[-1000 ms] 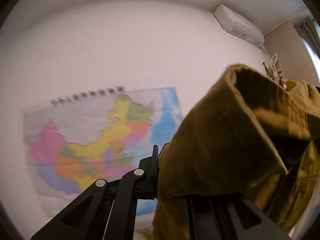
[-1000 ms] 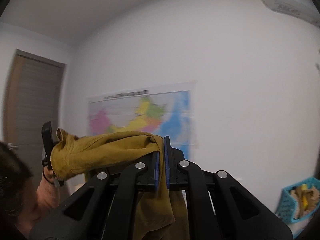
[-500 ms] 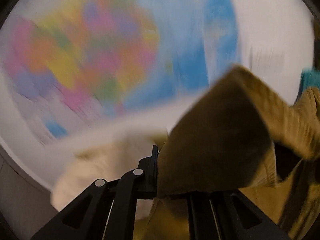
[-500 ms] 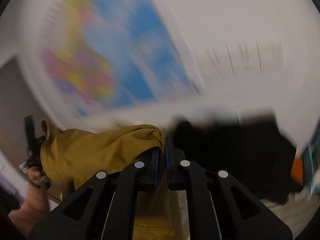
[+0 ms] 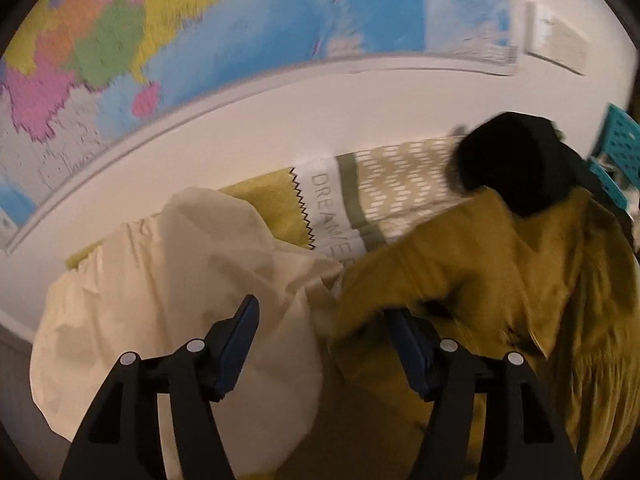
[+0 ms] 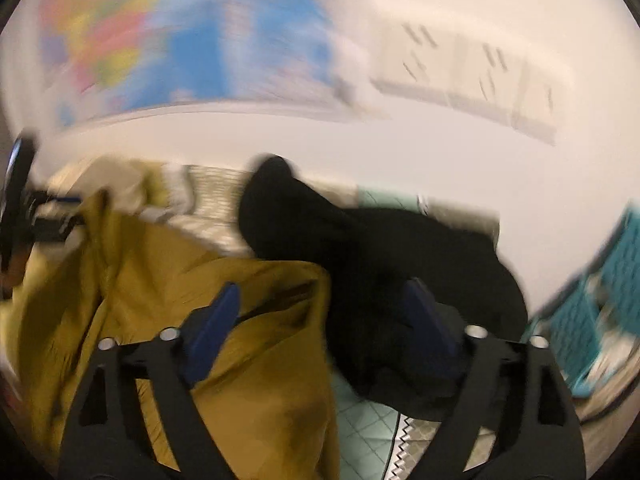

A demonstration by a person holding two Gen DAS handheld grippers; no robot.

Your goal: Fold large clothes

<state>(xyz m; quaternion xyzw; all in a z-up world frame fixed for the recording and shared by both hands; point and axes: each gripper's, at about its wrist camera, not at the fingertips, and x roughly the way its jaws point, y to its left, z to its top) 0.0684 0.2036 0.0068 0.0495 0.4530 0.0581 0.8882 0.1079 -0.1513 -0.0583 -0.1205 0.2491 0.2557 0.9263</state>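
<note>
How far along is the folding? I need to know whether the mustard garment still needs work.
Early. Done: the mustard garment has been laid on the bed, still rumpled. In hand: nothing; the left gripper and right gripper are opening, no cloth pinched. Left: no neat fold shows on it yet, and the black garment and cream one lie unfolded.

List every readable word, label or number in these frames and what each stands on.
"DREAMER": grey letters on the white band of the patterned bedding, last letter partly covered by the mustard garment.
Wall map: print too blurred to read.
Papers on the wall: blurred, unreadable.
</note>
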